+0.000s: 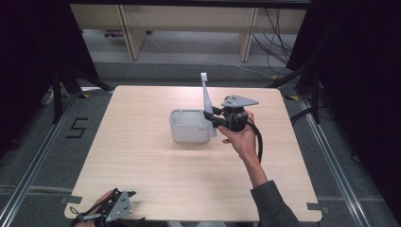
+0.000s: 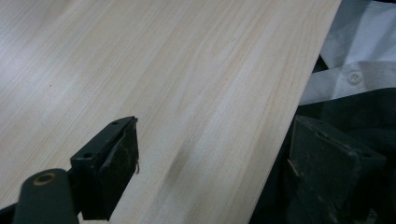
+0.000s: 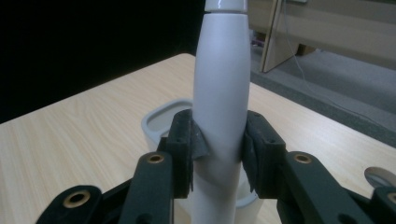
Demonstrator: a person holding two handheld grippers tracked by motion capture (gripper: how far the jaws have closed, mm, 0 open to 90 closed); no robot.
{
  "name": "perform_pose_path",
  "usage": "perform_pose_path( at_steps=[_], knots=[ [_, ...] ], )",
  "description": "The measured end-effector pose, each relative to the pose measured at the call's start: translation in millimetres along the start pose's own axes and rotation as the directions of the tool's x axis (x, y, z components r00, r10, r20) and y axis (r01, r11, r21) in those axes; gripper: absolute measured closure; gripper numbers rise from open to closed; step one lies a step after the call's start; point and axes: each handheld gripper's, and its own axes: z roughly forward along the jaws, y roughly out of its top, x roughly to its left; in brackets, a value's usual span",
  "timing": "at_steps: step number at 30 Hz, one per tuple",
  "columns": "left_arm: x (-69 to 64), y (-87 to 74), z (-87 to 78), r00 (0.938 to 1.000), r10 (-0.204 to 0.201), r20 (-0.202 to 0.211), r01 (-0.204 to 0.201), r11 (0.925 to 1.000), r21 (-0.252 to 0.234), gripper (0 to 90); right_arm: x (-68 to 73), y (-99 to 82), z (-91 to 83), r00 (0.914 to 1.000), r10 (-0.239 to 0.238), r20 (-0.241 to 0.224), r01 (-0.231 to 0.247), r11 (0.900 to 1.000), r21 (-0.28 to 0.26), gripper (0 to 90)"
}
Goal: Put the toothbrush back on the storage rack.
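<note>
High view: the right gripper (image 1: 211,117), held in the person's right hand (image 1: 240,137) right of the frame centre, has its two black jaws pressed against a white, tapered plastic electric toothbrush (image 1: 206,97). The toothbrush stands nearly upright, head uppermost, its lower end at the right-hand edge of a pale grey, rounded-rectangular plastic tub (image 1: 189,125) in the middle of the light wooden table (image 1: 142,161). Whether the lower end touches the tub cannot be told.

Right gripper view: the toothbrush body (image 3: 219,107) rises through the centre of the frame, pinched on both sides by the jaw pads; the tub rim (image 3: 156,122) lies directly behind it.

High view, lower left corner: the left gripper (image 1: 113,208), carrying a grey three-cornered plate, sits at the near table edge.

Left gripper view: the left gripper (image 2: 210,163) has its jaws spread wide, nothing between them; one jaw is over the table surface (image 2: 163,70), the other beyond the table edge, over dark and white clothing (image 2: 355,79).
</note>
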Motion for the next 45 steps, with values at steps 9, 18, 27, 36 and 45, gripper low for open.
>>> perform_pose_path(
  at_steps=[9,18,27,36,45],
  knots=[
    [0.2,0.3,-0.6,1.0000,0.003,-0.004,-0.003,1.0000,-0.003,15.4,-5.4,15.5,7.7,0.9999,0.004,0.016,-0.004,0.9992,-0.039,66.5],
    [0.7,0.6,-0.9,1.0000,0.006,0.002,-0.006,1.0000,0.005,15.4,-12.8,20.8,19.0,0.9985,0.038,0.040,-0.036,0.9981,-0.051,66.4],
    [1.8,1.2,-2.7,0.9996,0.017,0.024,-0.018,0.9996,0.022,15.4,-18.8,24.1,33.0,0.9949,0.077,0.065,-0.073,0.9958,-0.055,66.4],
    [1.0,0.7,-1.5,0.9998,0.017,0.004,-0.017,0.9998,0.014,15.4,-26.4,17.4,46.3,0.9910,0.100,0.089,-0.096,0.9940,-0.051,66.3],
    [1.1,0.6,-1.4,0.9998,0.019,0.005,-0.019,0.9997,0.018,15.4,-29.9,9.0,53.8,0.9896,0.107,0.096,-0.104,0.9941,-0.029,66.2]
  ],
)
